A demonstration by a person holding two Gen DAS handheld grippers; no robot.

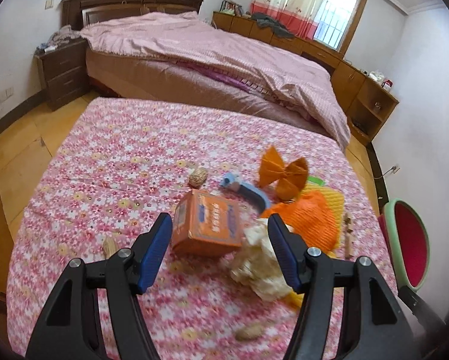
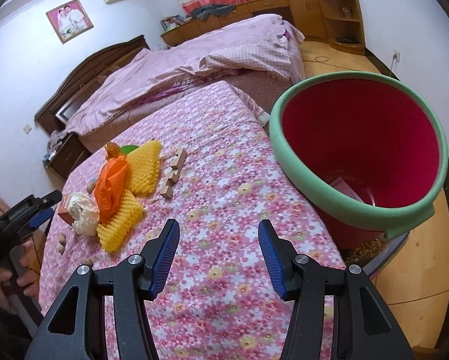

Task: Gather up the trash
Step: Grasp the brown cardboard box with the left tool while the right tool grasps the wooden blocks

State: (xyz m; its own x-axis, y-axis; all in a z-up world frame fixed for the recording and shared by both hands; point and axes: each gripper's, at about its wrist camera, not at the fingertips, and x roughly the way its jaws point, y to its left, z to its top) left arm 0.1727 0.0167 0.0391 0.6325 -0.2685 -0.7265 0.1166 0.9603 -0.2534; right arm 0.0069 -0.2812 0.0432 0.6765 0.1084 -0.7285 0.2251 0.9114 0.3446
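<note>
While both jaws stand apart on nothing, the left gripper hangs over an orange box and crumpled paper, the right gripper over the bare floral-clothed worktop. Red bin, green-rimmed, beside the worktop's edge. Bed beyond. Bin's contents mostly hidden; foreground blurred.

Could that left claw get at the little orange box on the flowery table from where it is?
Probably yes. The left claw is open, the orange box lies just ahead between its fingers, and nothing covers it; only crumpled paper crowds one side.
</note>
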